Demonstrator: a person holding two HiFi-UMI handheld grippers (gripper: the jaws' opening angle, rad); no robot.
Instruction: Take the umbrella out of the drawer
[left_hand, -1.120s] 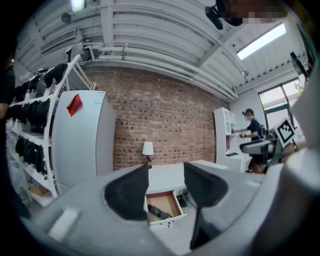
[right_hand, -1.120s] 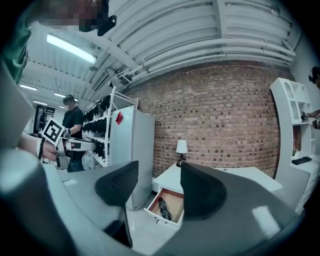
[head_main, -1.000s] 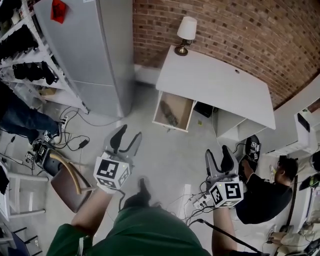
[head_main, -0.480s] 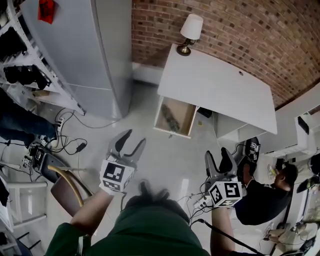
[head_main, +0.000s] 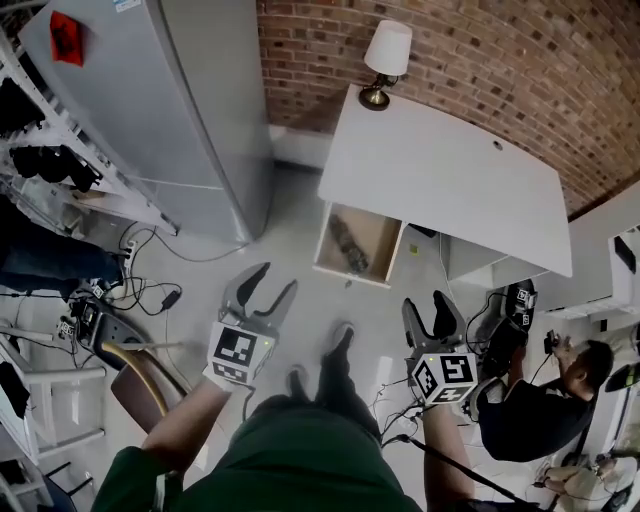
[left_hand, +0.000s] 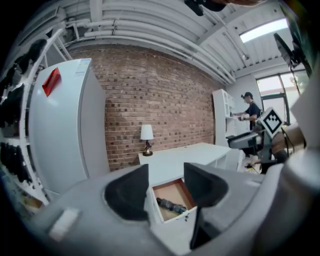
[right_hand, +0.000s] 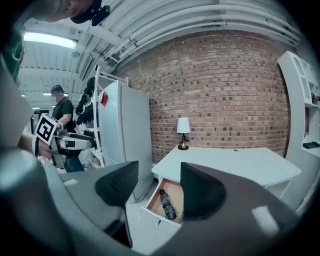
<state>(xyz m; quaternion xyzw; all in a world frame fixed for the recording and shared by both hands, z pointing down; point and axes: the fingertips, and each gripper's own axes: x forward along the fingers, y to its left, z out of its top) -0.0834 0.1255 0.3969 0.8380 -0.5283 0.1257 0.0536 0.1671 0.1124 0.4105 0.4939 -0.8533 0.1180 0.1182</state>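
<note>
Drawer (head_main: 380, 238) under the white worktop (head_main: 440, 180) stands open, folded umbrella (head_main: 350, 246) lying inside, well apart from both grippers. Left gripper (head_main: 275, 279) and right gripper (head_main: 427, 304) point toward it, jaws spread and empty, likely readied for the reach. Umbrella's handle end too small to tell; drawer's back hidden under worktop.

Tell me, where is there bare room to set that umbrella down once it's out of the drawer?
The white desk top is bare except the lamp at its corner by the brick wall. The floor before the open drawer is also free. Crowded: cables and a chair at left.
</note>
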